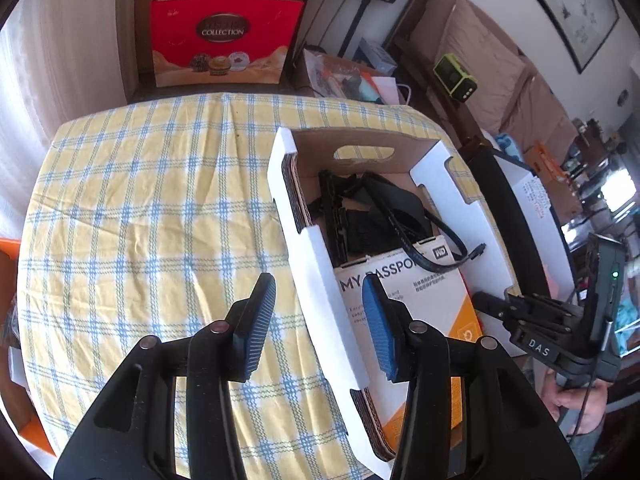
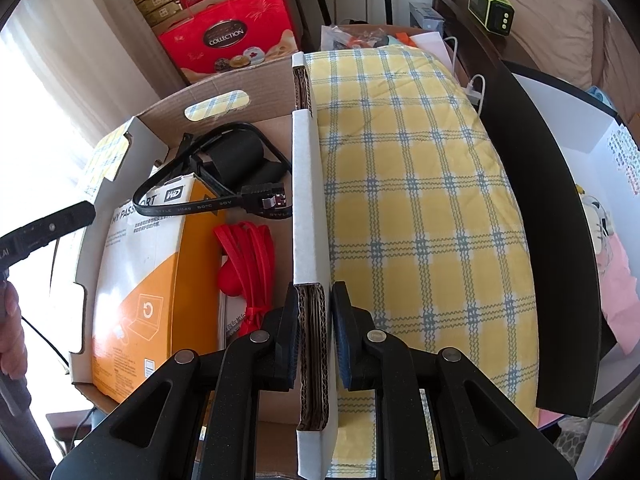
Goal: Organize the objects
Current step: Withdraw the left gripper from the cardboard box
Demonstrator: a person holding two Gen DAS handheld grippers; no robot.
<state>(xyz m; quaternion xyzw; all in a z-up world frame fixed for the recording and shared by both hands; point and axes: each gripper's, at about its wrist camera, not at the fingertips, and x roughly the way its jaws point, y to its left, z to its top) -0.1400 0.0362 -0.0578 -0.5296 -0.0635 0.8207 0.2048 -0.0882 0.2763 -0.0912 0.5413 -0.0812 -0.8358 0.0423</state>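
Yellow-and-blue checked cloth (image 1: 160, 208) covered the table, and behind it, at 12 o'clock, stood a red gift bag (image 1: 226, 38) marked "COLLECTION". On the cloth sat an open cardboard box (image 1: 316, 264) with white outer walls and a cut handle hole.

Inside the box lay a white-and-orange "My Passport" carton (image 2: 156, 280), a flat black cable (image 2: 200, 210) curled over its top, a dark bundle of black parts (image 2: 240, 156) at the far end, and a red cable bundle (image 2: 252, 256) tied beside the carton.

The left gripper (image 1: 320, 316) hung over the box's left wall with its blue pads apart; the wall passed between them and neither pad touched it. No earlier picture was given.

The right gripper (image 2: 314, 336) was clamped on the box's right wall, at 6 o'clock in its own view, both pads pressing the corrugated edge. A hand (image 1: 576, 400) held it from below.
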